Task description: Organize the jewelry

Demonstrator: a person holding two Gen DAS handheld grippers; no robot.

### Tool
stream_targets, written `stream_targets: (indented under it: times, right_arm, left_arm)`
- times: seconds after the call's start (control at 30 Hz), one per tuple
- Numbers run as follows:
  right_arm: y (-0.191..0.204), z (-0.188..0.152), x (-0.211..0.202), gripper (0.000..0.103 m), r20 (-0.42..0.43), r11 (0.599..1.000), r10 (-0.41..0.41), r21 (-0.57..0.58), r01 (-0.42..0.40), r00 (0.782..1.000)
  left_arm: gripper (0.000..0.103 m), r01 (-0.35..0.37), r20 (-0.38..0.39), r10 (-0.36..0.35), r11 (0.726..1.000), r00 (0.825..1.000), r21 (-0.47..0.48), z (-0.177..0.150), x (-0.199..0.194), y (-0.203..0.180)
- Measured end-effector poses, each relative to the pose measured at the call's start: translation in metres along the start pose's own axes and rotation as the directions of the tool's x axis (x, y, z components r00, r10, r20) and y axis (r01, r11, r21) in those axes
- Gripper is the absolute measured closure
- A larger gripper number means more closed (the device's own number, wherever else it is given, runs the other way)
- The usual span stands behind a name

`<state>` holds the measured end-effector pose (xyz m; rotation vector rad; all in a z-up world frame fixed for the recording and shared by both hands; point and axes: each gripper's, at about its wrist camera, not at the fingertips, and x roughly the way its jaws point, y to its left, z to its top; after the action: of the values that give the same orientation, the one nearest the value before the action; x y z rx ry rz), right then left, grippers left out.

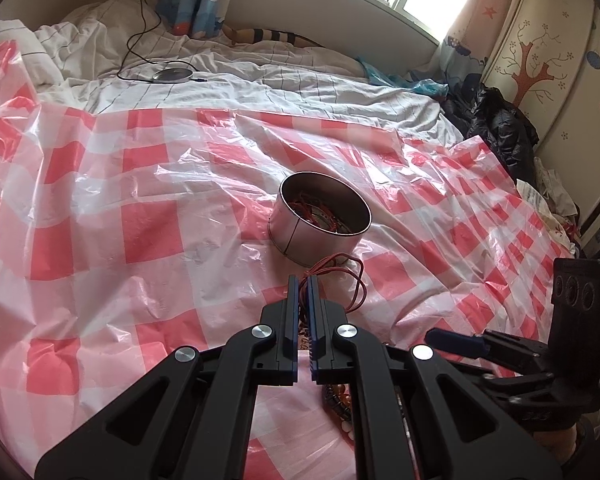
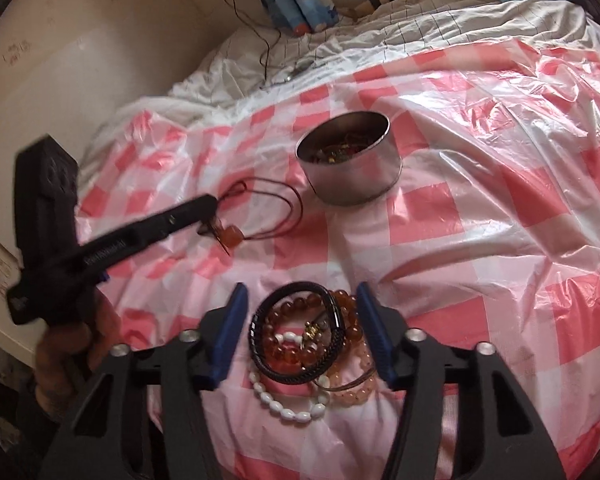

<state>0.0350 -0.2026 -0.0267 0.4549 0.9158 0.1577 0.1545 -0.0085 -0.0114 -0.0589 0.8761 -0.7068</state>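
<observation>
On the checked plastic sheet (image 1: 100, 208), L gripper (image 1: 303, 280) sat pinched shut on the red cord necklace (image 2: 268, 216) w/ tin (image 1: 320, 216) just ahead, presumably for drop-in, while R gripper's (image 2: 300, 332) fingers stood apart, straddling the bracelet pile (image 2: 304, 344).

The right gripper (image 2: 300, 336) straddles a heap of bracelets (image 2: 304, 344) with its jaws apart. Beyond, the left gripper (image 2: 210, 204) pinches a red cord necklace (image 2: 276, 208) beside the tin (image 2: 352, 178).
</observation>
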Motion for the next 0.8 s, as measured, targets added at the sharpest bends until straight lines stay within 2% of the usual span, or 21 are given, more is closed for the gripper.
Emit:
stream_targets:
  times: [0.17,0.2,0.27,0.33,0.4,0.53,0.63,0.8]
  right_arm:
    - [-0.001,-0.004,0.013,0.058,-0.061,0.999,-0.038,-0.004,0.038,0.997]
    - [0.001,-0.006,0.024,0.062,-0.113,0.998,-0.065,-0.020,0.063,0.991]
    - [0.003,-0.009,0.032,0.070,-0.149,0.995,-0.098,-0.037,0.093,0.984]
    - [0.004,-0.009,0.036,0.085,-0.158,0.995,-0.099,-0.040,0.094,0.982]
    - [0.003,-0.009,0.036,0.091,-0.159,0.995,-0.097,-0.035,0.093,0.983]
    - [-0.009,-0.007,0.027,0.092,-0.126,0.999,-0.020,0.036,0.025,0.992]
    - [-0.018,-0.005,0.015,0.092,-0.068,0.995,0.051,0.094,-0.044,0.996]
    - [-0.036,-0.001,-0.006,0.092,0.051,0.969,0.161,0.179,-0.168,0.986]
  left_arm:
    - [0.099,0.001,0.004,-0.001,1.000,1.000,-0.012,0.000,-0.003,0.004]
    - [0.099,0.002,0.005,-0.002,1.000,1.000,-0.016,0.001,-0.004,0.005]
    - [0.099,0.003,0.007,-0.003,1.000,1.000,-0.019,0.001,-0.005,0.006]
    - [0.099,0.004,0.009,-0.004,1.000,1.000,-0.023,0.001,-0.005,0.007]
    - [0.099,0.005,0.011,-0.005,1.000,1.000,-0.027,0.002,-0.006,0.008]
    - [0.099,0.007,0.016,-0.007,0.999,1.000,-0.032,0.002,-0.007,0.008]
    - [0.099,0.005,0.018,-0.005,0.999,1.000,-0.035,0.003,-0.007,0.008]
    - [0.099,0.003,0.015,-0.002,1.000,1.000,-0.031,0.003,-0.005,0.007]
